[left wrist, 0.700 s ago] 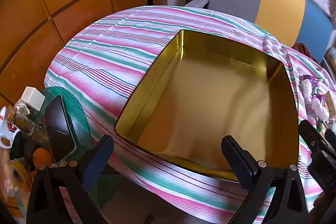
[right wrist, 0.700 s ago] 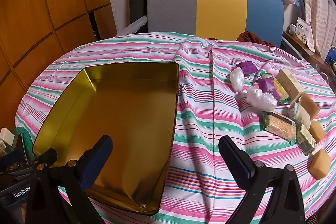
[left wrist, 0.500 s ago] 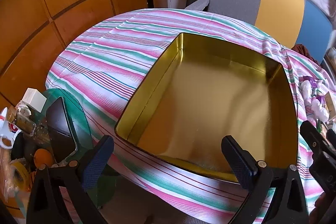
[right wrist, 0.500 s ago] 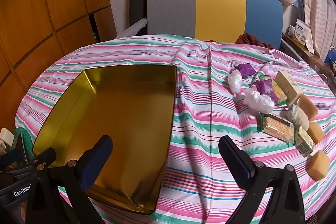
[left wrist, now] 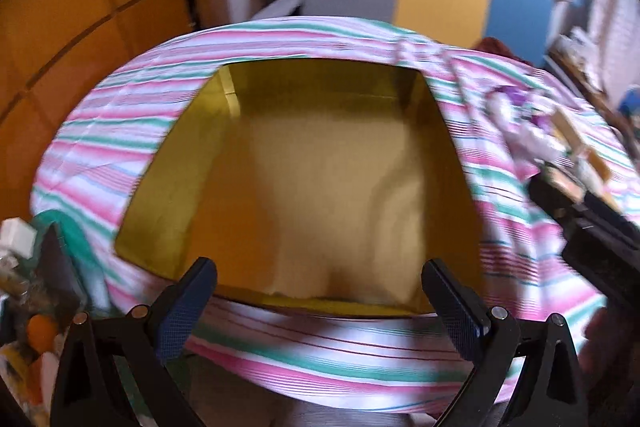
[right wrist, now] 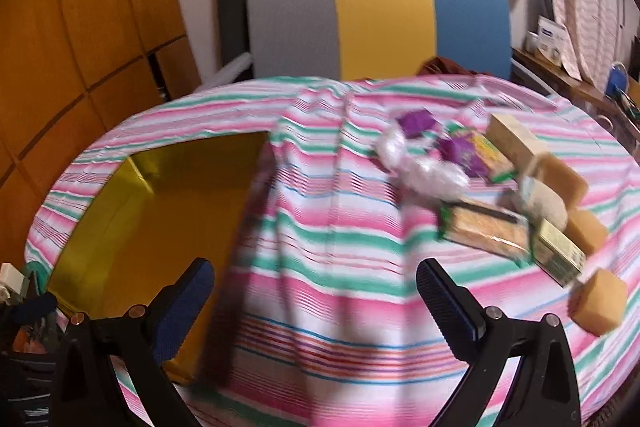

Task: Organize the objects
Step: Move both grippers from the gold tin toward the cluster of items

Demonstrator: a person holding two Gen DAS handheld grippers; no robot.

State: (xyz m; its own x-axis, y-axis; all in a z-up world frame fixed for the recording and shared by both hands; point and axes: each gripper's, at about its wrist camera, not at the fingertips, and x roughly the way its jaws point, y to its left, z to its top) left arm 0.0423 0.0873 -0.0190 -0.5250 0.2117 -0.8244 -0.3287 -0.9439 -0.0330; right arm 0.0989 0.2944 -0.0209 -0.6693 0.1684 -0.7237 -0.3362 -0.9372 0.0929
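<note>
An empty gold tin tray (left wrist: 188,155) (right wrist: 100,203) lies on the left half of a round table with a striped cloth (right wrist: 328,235). My left gripper (left wrist: 318,279) hangs open over the tray's near edge with nothing between its fingers. My right gripper (right wrist: 314,281) stands open above bare cloth, right of the tray. A cluster of small items sits at the right: purple packets (right wrist: 418,123), clear wrapped bundles (right wrist: 436,179), a cracker pack (right wrist: 486,227), small boxes (right wrist: 516,139), tan sponge blocks (right wrist: 598,301). The right gripper's black body (left wrist: 592,235) shows at the left wrist view's right edge.
A grey, yellow and blue chair (right wrist: 380,23) stands behind the table. Wood panelling (right wrist: 80,27) covers the left wall. A cluttered low surface with a green-rimmed thing (left wrist: 60,227) lies at the near left. A shelf with boxes (right wrist: 556,39) is at the far right.
Both views have swung to the right and are blurred by motion. The tray now sits further left in the right wrist view, and the item cluster is nearer its centre. Both grippers stay open.
</note>
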